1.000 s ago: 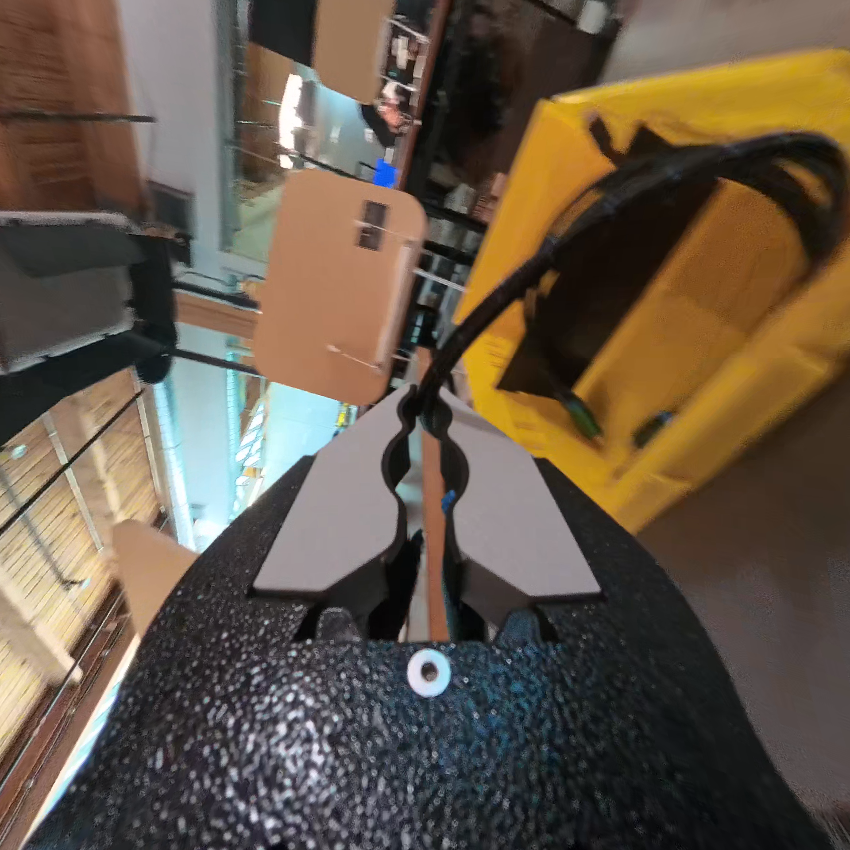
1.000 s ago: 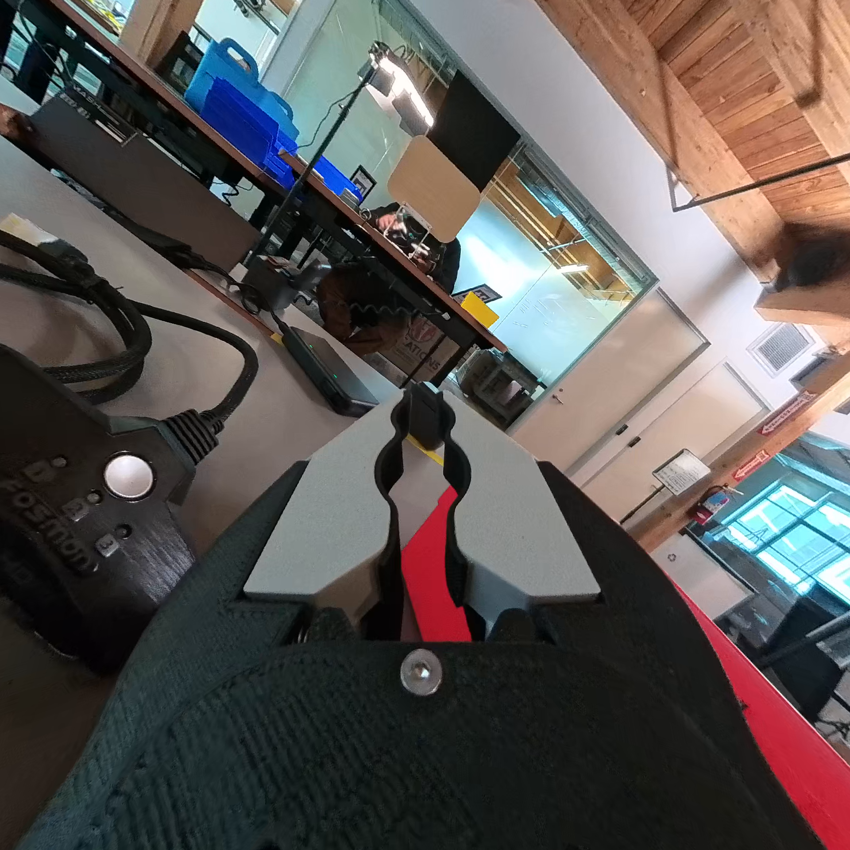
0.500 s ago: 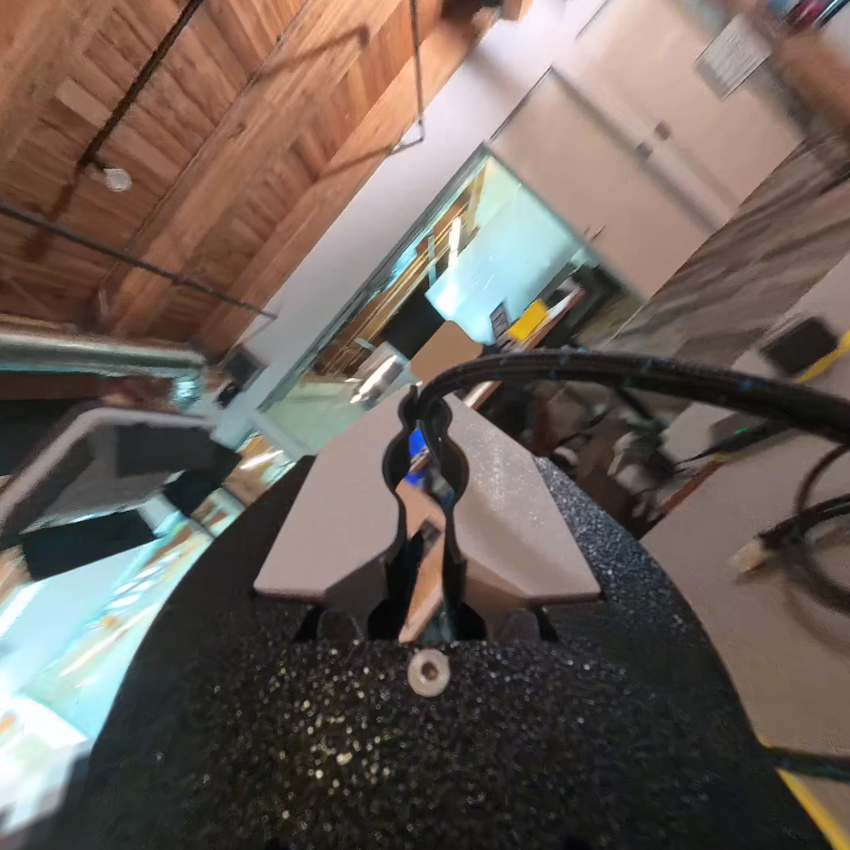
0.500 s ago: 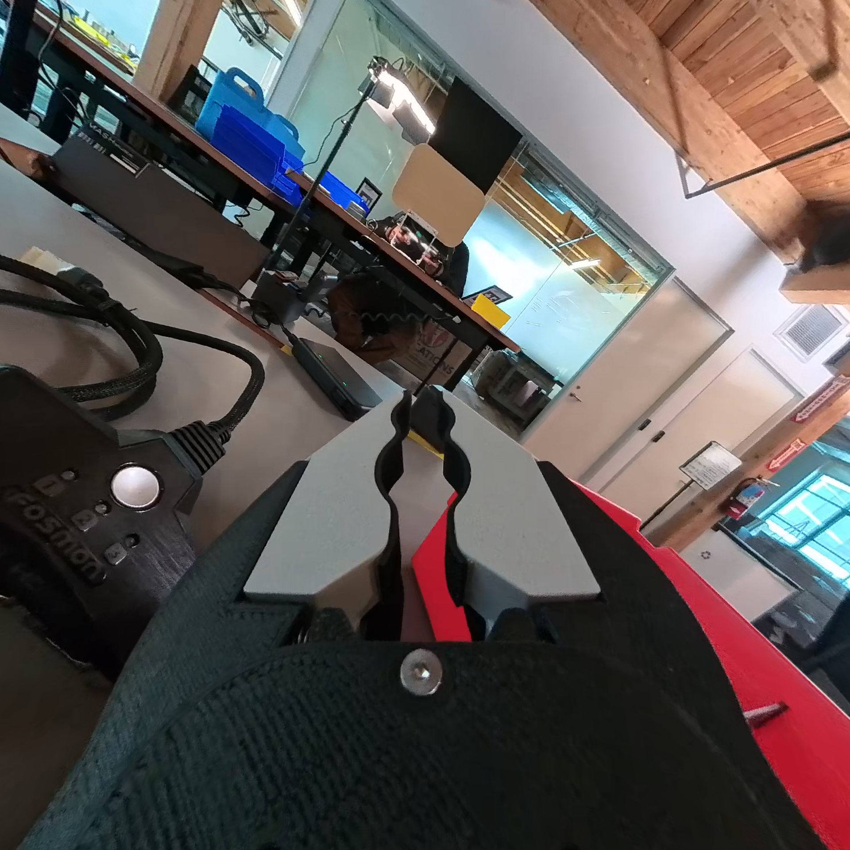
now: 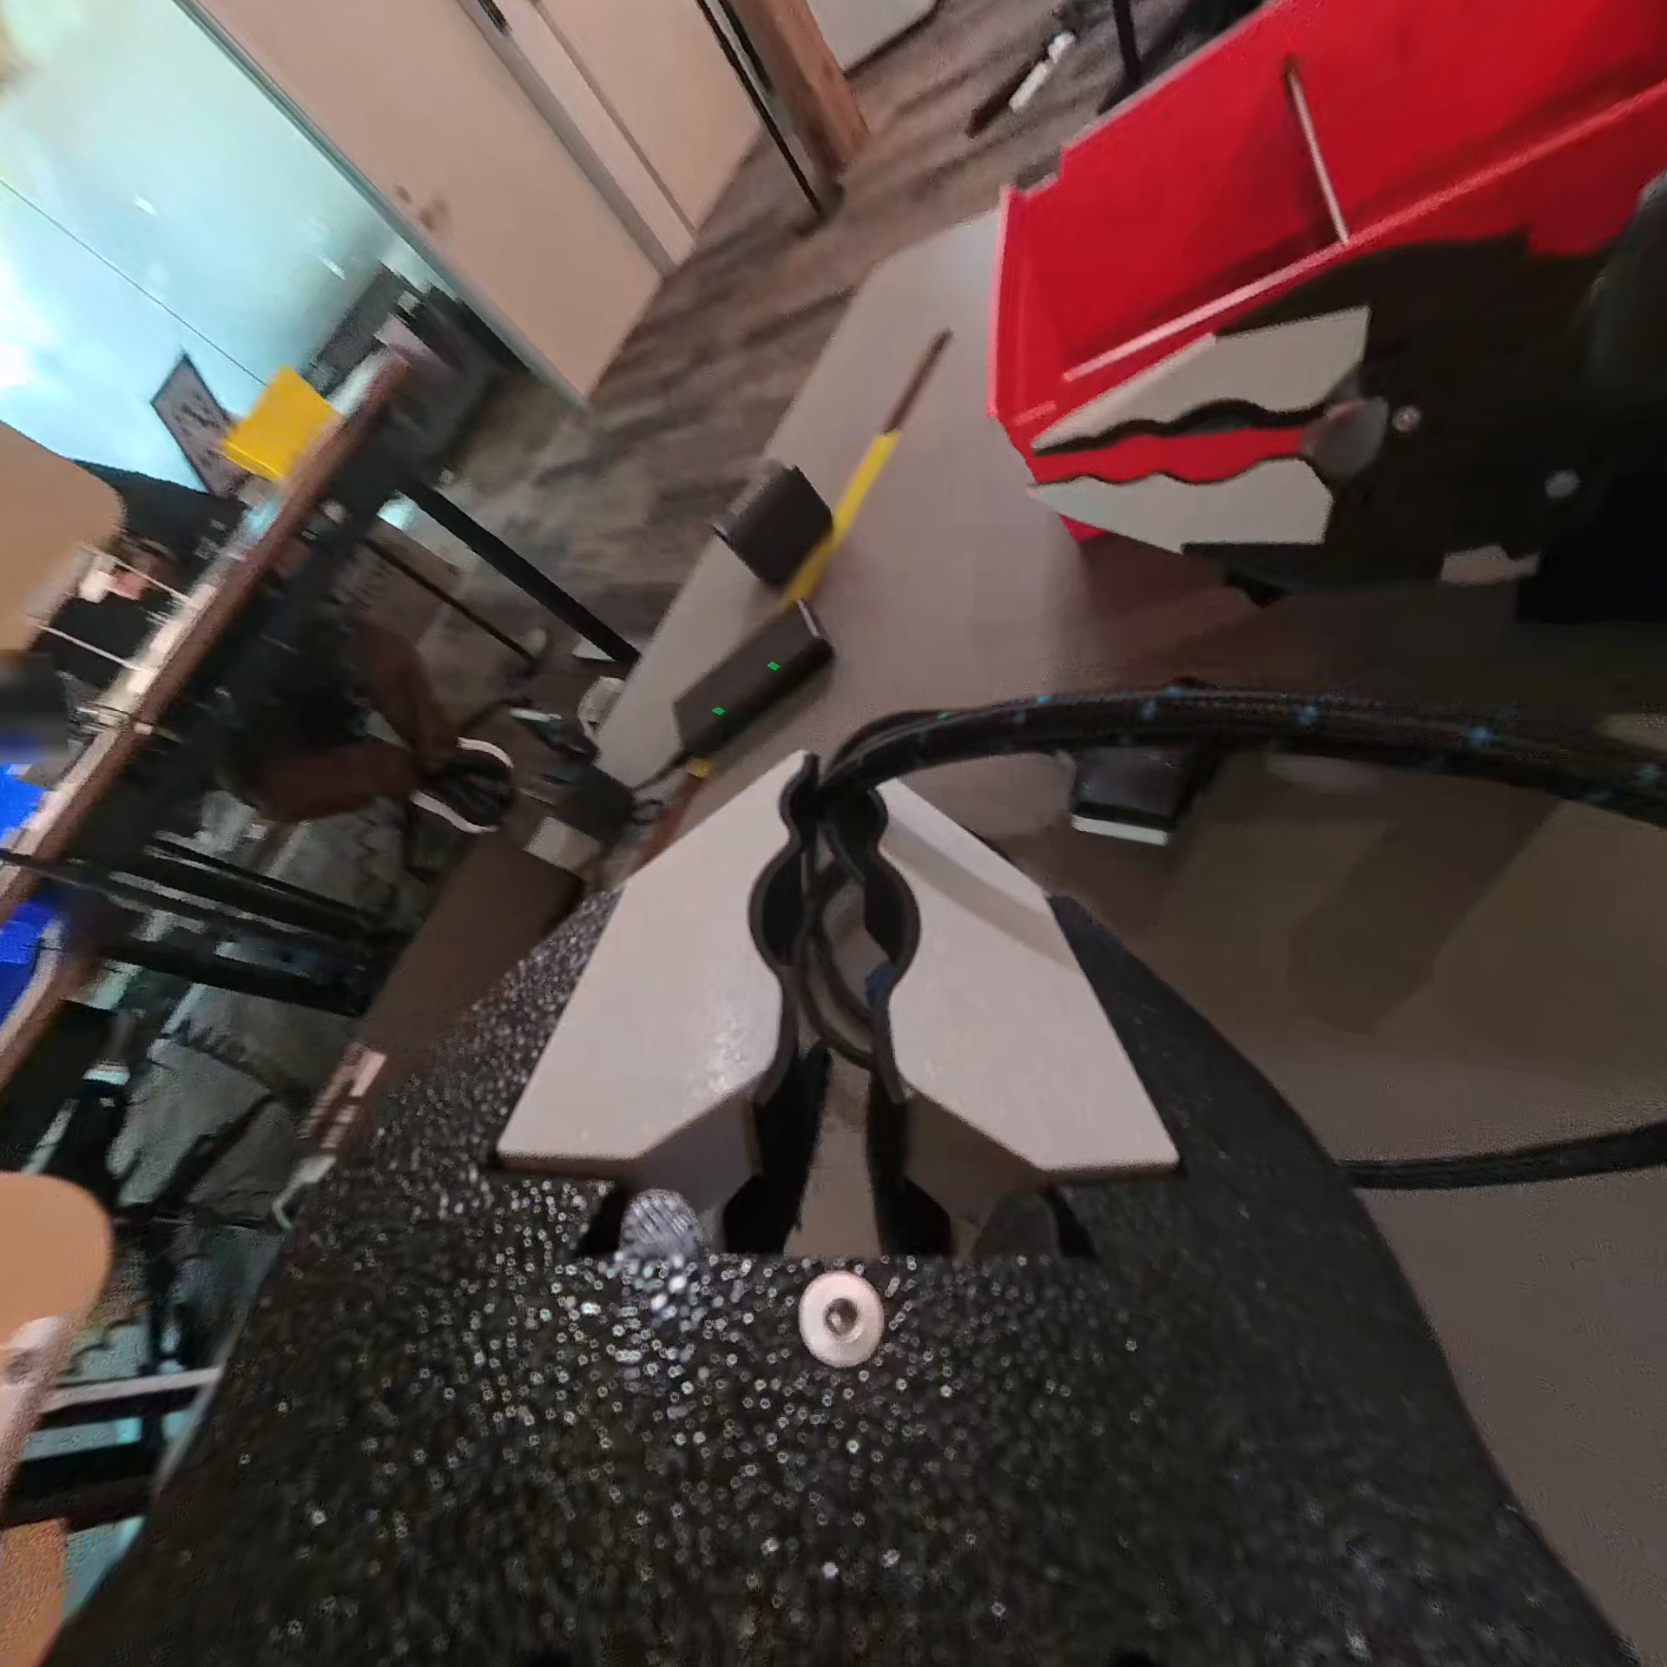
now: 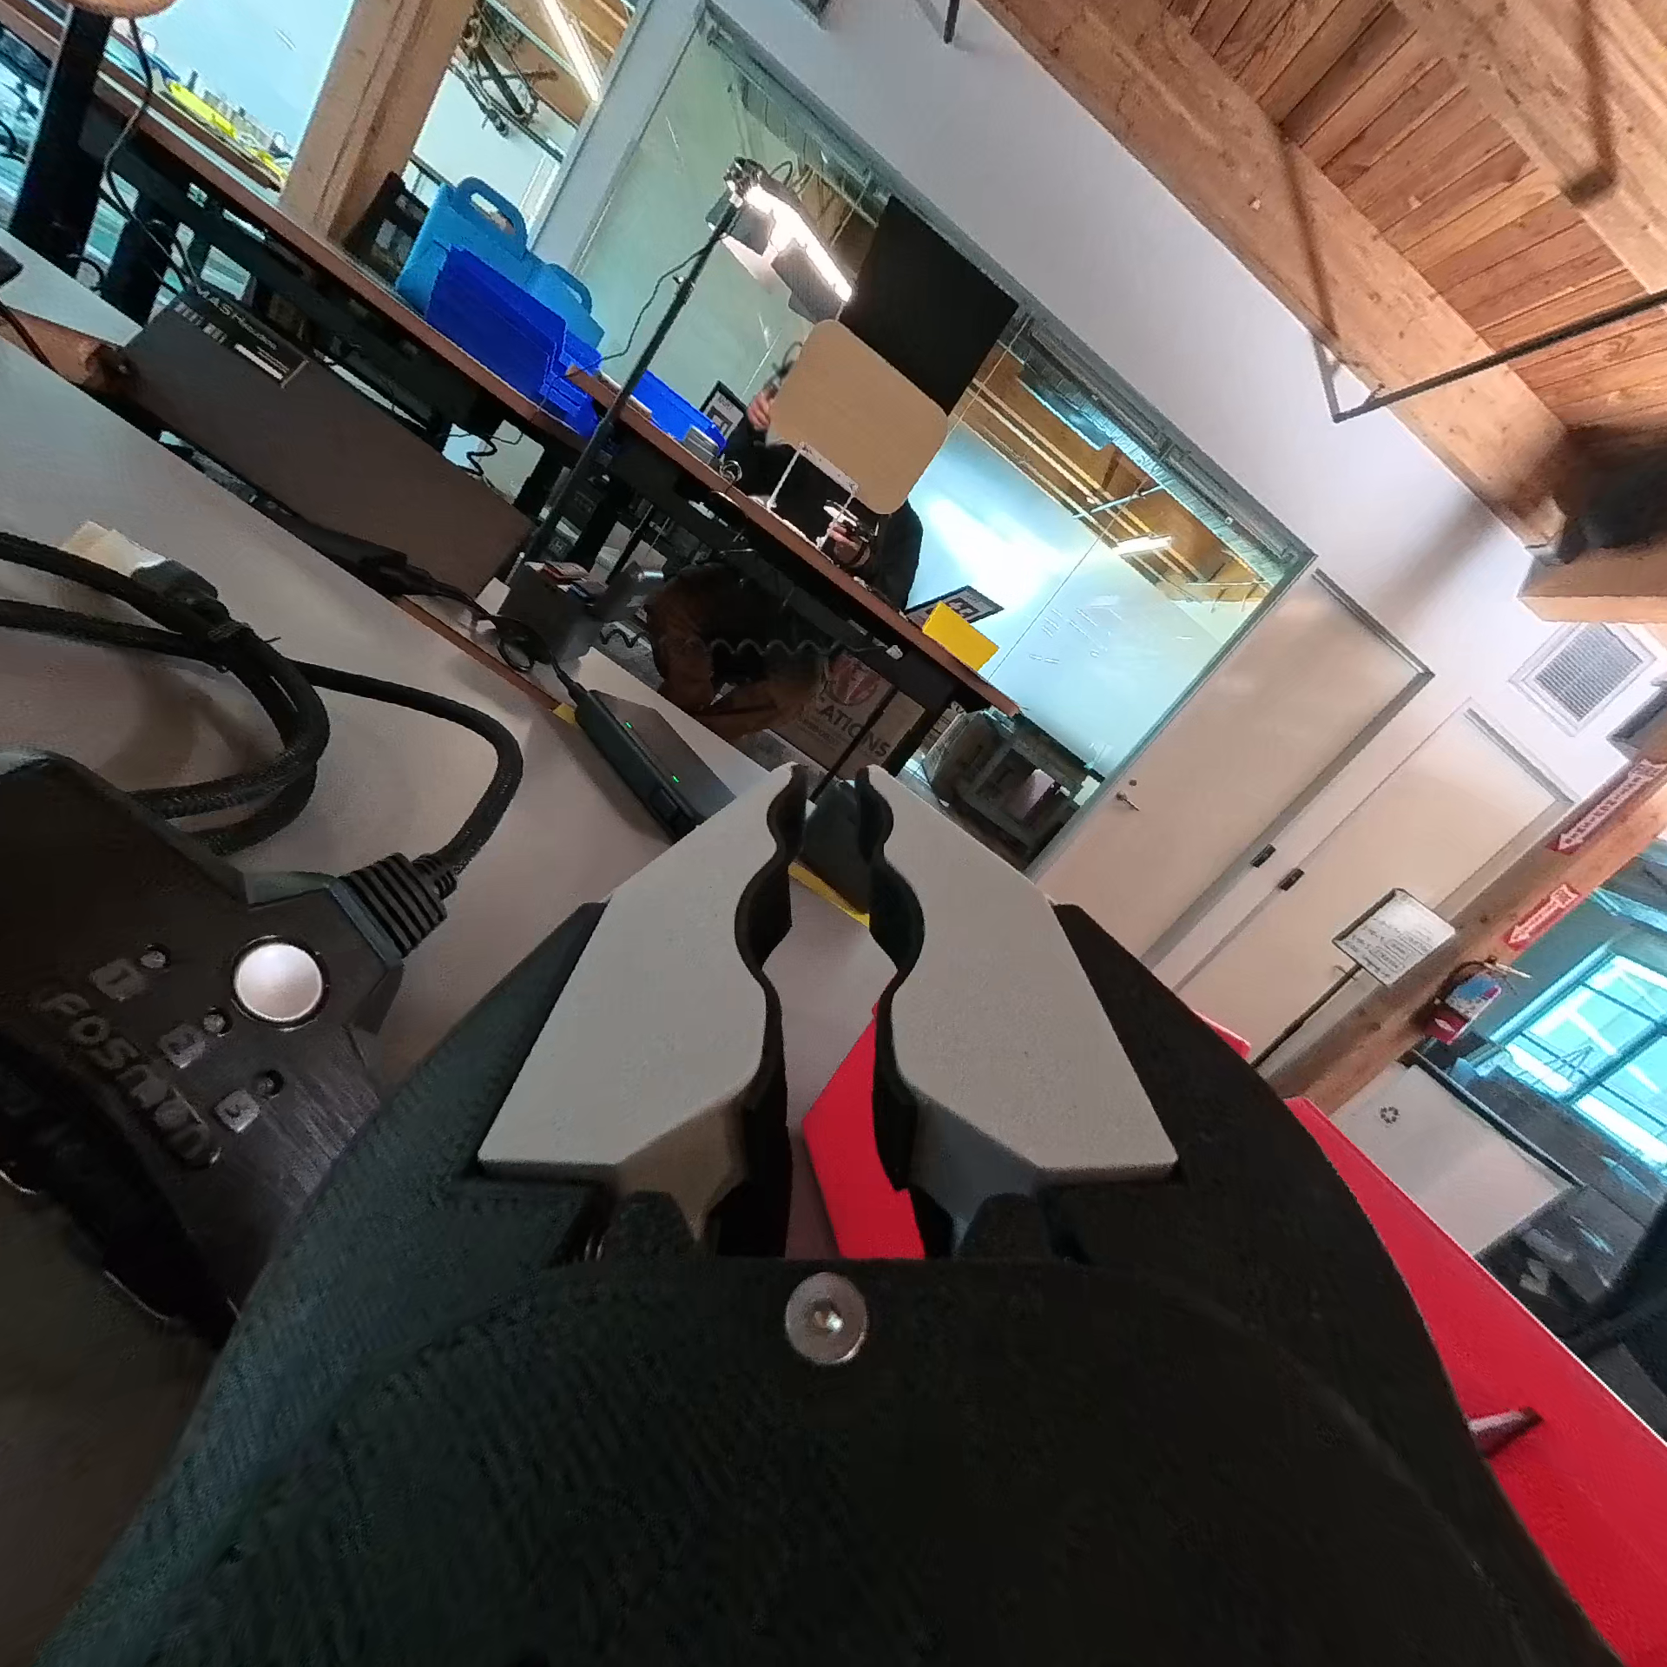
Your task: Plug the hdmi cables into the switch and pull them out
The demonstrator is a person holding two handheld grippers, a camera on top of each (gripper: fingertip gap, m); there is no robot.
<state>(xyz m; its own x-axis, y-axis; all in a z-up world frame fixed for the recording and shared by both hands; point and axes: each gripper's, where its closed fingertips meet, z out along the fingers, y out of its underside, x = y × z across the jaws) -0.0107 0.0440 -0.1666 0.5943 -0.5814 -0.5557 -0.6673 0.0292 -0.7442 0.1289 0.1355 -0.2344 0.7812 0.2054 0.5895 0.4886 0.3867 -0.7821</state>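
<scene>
My left gripper (image 5: 834,787) is shut on a black braided HDMI cable (image 5: 1263,722). The cable leaves the fingertips and arcs away to the right above the grey table (image 5: 947,559). My right gripper (image 6: 830,796) has its jaws a little apart with nothing between them. It lies low over the table beside the black HDMI switch (image 6: 135,1037). The switch has a round silver button, and one black cable (image 6: 487,767) is plugged into it. The right gripper also shows in the left wrist view (image 5: 1037,465), in front of the red bin.
A red bin (image 5: 1173,180) stands at the table's right and also shows in the right wrist view (image 6: 1533,1353). A black power brick (image 5: 753,681) with green lights and a small black box (image 5: 780,532) lie by a yellow tape strip. More braided cable (image 6: 271,686) coils behind the switch. Left tips to right tips: about 20 cm. Measured from the fingertips, the black HDMI switch (image 6: 135,1037) is 12 cm or so from the right gripper and 20 cm from the left.
The left gripper has swung fast, from facing a yellow bin, past the ceiling, down to the table, and has kept the cable pinched. The right gripper has barely moved.
</scene>
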